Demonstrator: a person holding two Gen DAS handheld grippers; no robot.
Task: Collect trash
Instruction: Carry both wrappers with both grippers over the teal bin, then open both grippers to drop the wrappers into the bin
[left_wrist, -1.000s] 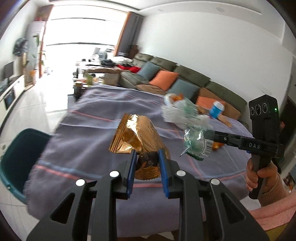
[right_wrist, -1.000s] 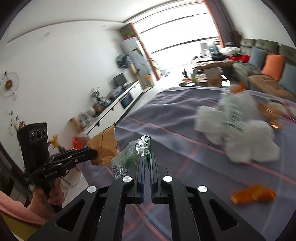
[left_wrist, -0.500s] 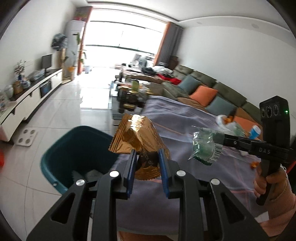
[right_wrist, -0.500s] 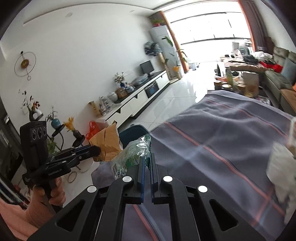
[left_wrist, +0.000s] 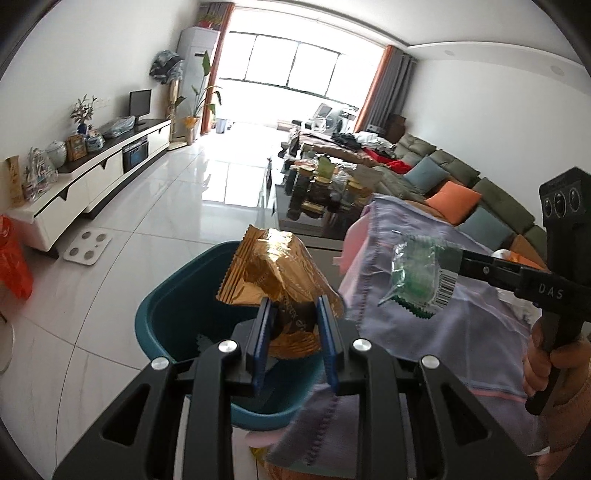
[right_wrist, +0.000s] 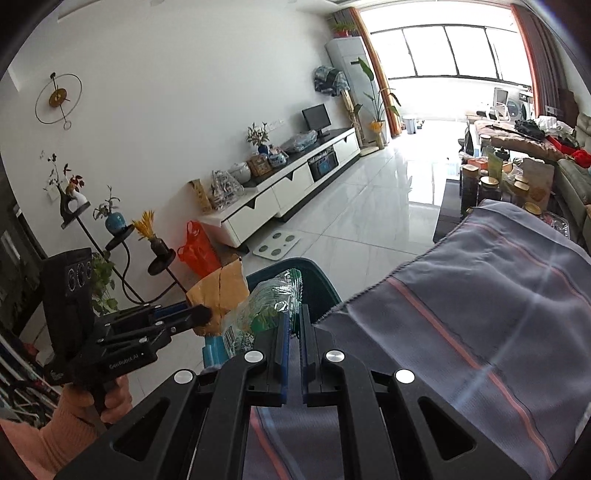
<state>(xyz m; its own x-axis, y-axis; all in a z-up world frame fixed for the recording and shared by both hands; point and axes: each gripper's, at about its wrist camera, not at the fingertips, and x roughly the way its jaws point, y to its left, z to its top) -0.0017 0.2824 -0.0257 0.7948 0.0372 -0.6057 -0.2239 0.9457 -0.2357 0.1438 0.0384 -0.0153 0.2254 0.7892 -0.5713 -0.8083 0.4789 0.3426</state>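
1. Left gripper (left_wrist: 293, 310): jaws part-closed, clamped on the lower end of the gold wrapper (left_wrist: 275, 275); most of the wrapper sticks up free above the pads.
2. Right gripper (right_wrist: 291, 317): jaws closed nearly flat on one edge of the clear wrapper (right_wrist: 264, 314); the rest hangs off to the left.
3. Handling, a judgement: both look very light, thin, crinkly and slick, with no stiffness. They should crush, not break. A pinch on a flat edge or seam holds best; a puffed middle may slip.
4. Gold wrapper hangs over the bin (left_wrist: 173, 295); the clear one sits over the cloth (left_wrist: 476, 328) edge, beside the bin.
5. Bin stands on the floor against the cloth-covered table.
6. On release, light film may flutter or cling to the pads.
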